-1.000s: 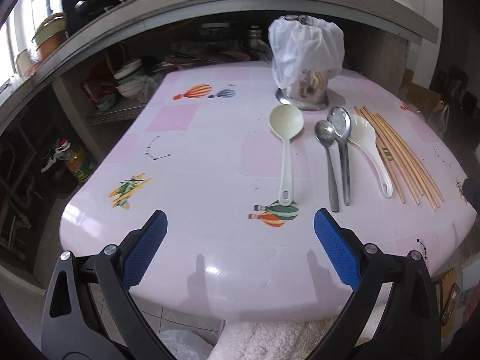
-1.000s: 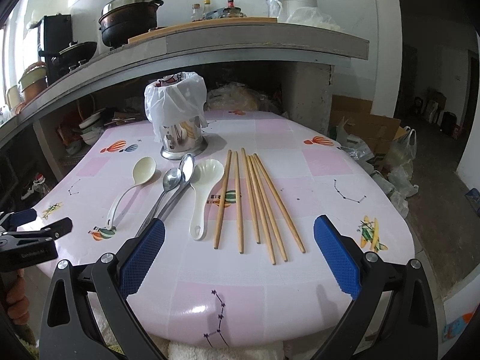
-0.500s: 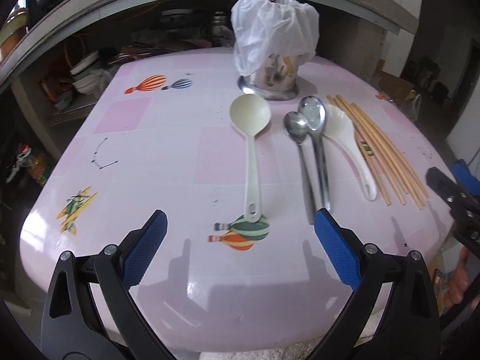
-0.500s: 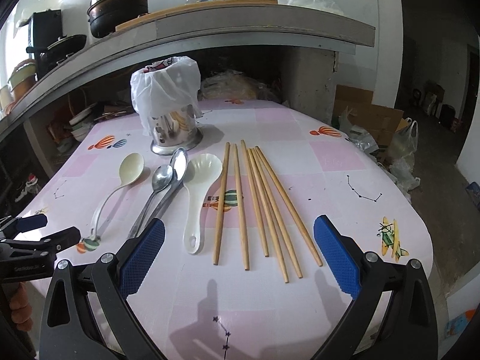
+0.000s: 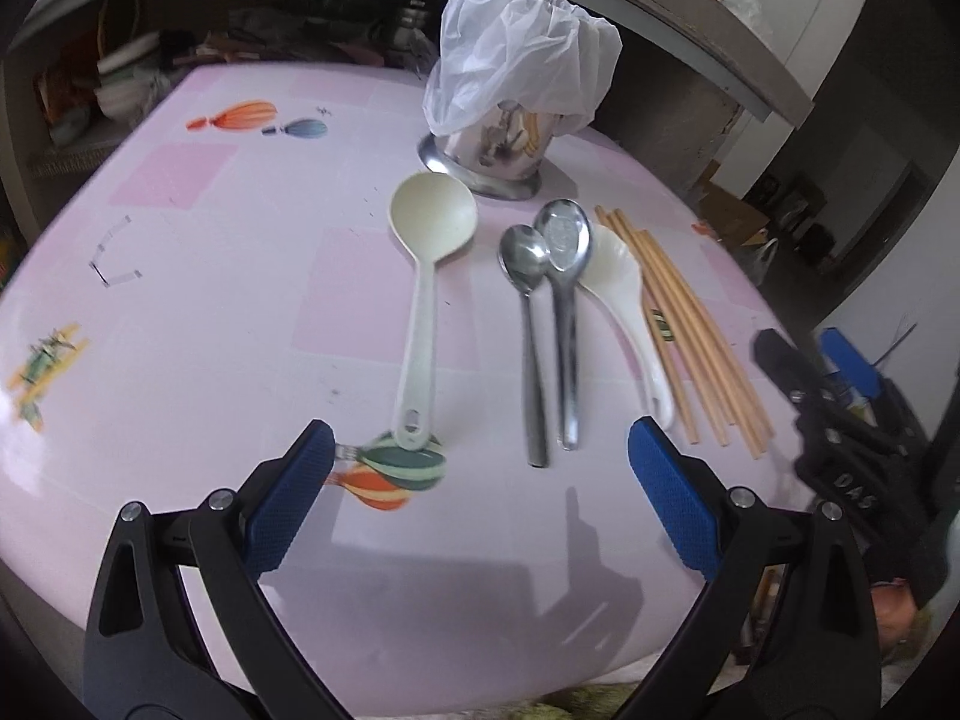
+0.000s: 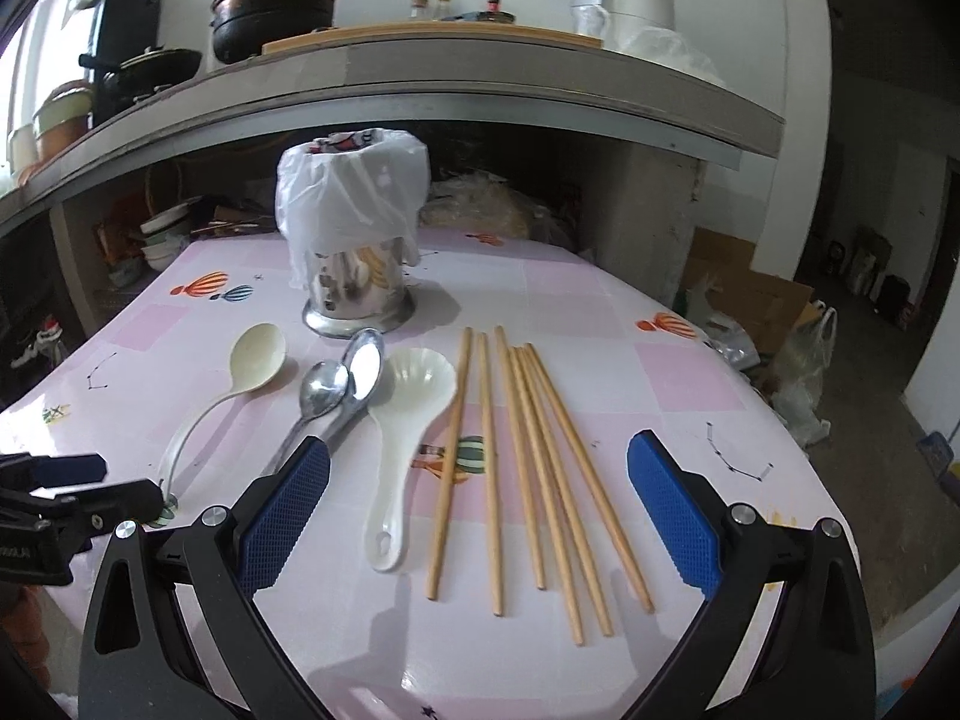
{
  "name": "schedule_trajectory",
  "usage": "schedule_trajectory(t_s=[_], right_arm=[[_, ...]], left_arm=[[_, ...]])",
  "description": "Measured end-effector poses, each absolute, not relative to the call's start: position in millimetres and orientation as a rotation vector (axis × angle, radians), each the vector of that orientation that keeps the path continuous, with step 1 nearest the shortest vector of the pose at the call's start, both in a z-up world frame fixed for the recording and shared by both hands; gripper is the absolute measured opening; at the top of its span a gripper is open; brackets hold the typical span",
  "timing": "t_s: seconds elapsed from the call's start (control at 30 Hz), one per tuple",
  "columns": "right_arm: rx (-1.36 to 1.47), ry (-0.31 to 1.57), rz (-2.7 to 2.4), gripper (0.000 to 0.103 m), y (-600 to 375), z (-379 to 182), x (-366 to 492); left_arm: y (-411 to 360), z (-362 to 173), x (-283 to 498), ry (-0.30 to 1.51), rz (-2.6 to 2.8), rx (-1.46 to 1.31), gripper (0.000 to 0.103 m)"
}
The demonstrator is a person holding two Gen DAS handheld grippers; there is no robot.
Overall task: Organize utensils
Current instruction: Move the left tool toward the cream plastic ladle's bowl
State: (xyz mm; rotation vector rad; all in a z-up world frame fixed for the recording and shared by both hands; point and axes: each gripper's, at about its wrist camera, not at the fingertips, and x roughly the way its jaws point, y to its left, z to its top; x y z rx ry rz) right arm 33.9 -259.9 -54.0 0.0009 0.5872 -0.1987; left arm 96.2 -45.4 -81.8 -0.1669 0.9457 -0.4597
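Observation:
On the pink table [image 5: 210, 312] lie a cream ladle [image 5: 420, 300] [image 6: 240, 378], two metal spoons [image 5: 543, 324] [image 6: 336, 396], a white rice paddle [image 5: 630, 312] [image 6: 402, 438] and several wooden chopsticks [image 5: 690, 336] [image 6: 540, 468]. A steel utensil holder with a white plastic bag over it [image 5: 516, 108] [image 6: 351, 246] stands at the back. My left gripper [image 5: 480, 498] is open and empty, just before the ladle's handle end. My right gripper [image 6: 480, 510] is open and empty, over the near ends of the paddle and chopsticks.
A concrete shelf with pots [image 6: 276, 6] and bottles overhangs the table's far side. Bowls and clutter [image 6: 162, 234] sit under it at the left. Cardboard boxes and bags [image 6: 780, 312] stand on the floor to the right.
Both grippers have moved forward over the table toward the utensils. The left one has swung right toward the ladle and spoons. Both stay open.

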Motion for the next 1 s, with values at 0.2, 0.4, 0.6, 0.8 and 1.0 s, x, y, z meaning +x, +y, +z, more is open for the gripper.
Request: schedule_trajectory(t_s=[0.2,0.4,0.6,0.8,1.0], right_arm=[[-0.011,0.56,-0.141,0.097,-256,-54,42],[0.045,0.57,-0.059,0.097,-263,-55,52],[0.06,0.592,-0.035,0.097,-261,-56,60],[0.062,0.6,-0.03,0.097,-261,-58,63],[0.07,0.611,-0.032,0.097,-263,-61,67]], left_arm=[[-45,-79,95,0.896,-0.485,-0.213,0.095],[-48,-67,119,0.818,-0.422,-0.088,0.095],[-69,-60,173,0.792,-0.425,0.071,0.095],[-88,-76,237,0.881,-0.416,0.133,0.095],[-103,-91,266,0.954,-0.389,0.215,0.093]])
